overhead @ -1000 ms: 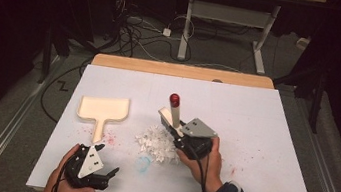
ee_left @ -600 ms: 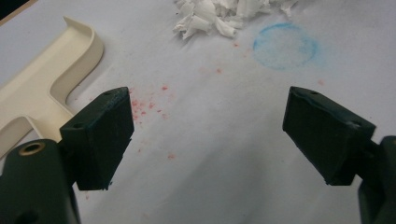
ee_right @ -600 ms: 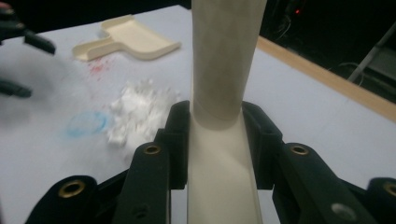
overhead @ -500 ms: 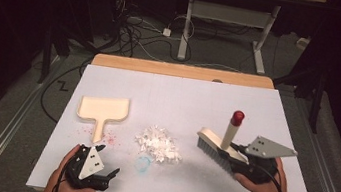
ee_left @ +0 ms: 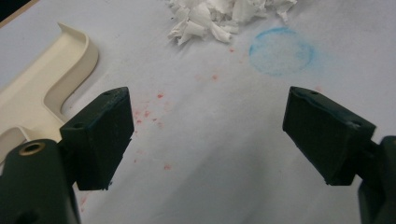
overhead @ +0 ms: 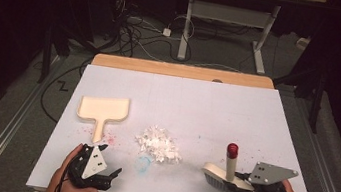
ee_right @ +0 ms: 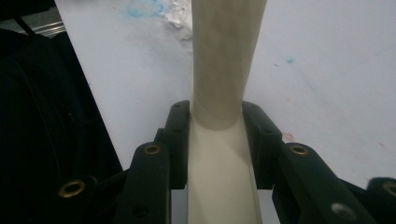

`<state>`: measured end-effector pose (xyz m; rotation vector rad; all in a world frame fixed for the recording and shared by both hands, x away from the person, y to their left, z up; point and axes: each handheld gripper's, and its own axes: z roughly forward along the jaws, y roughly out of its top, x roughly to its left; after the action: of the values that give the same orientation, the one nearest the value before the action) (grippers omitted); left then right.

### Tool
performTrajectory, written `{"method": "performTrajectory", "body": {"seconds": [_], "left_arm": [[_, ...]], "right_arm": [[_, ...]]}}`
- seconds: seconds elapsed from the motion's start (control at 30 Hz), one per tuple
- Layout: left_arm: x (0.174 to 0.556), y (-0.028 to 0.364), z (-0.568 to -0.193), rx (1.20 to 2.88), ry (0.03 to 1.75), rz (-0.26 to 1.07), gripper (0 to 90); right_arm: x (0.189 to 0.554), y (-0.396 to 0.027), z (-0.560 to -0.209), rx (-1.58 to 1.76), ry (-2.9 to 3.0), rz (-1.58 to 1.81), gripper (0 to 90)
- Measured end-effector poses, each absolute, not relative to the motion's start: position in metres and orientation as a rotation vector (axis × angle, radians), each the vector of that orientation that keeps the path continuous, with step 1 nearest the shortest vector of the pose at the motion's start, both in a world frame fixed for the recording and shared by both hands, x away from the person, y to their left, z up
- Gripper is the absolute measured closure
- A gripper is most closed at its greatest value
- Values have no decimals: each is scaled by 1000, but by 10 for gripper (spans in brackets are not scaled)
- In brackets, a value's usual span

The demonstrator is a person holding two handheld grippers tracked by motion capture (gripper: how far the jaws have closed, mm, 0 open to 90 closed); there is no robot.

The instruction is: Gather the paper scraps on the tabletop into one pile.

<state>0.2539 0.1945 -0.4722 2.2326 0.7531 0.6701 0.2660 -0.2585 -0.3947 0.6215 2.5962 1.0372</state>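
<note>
The dustpan point(overhead: 104, 109) lies flat on the white table sheet point(overhead: 197, 105) at about 9 o'clock from the sheet's middle, handle pointing toward the near edge. Its tray holds nothing visible. The paper scraps point(overhead: 158, 144) lie in one loose pile on the sheet at about 6 o'clock from the middle, apart from the dustpan, to its 4 o'clock. A faint blue ring point(ee_left: 280, 51) is marked on the sheet just beside the pile, on its near side, and red specks are scattered close to the dustpan handle.

The right gripper point(overhead: 247, 185) sits at 4 o'clock, near the front right corner of the sheet. Its jaws are clamped on the pale handle of the brush point(overhead: 225, 177); the right gripper view shows both black jaws pressed against the handle point(ee_right: 223, 140). The brush head rests low over the sheet, well clear of the pile, to its 3 o'clock, and its red-capped end stands upward.

The left gripper point(overhead: 109, 176) is at 7 o'clock, close to the near edge, jaws spread wide with nothing between them, just short of the dustpan handle.

The far half of the sheet is bare.
</note>
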Motion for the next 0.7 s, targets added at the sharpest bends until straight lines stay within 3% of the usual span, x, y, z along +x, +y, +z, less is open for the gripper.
{"method": "performTrajectory", "body": {"seconds": [0.5, 0.7], "left_arm": [[254, 195, -473, 2232, 753, 664, 153], [252, 198, -474, 2226, 763, 662, 153]], "right_arm": [[317, -158, -409, 473, 2549, 1097, 687], [327, -143, -407, 455, 2536, 1135, 686]]}}
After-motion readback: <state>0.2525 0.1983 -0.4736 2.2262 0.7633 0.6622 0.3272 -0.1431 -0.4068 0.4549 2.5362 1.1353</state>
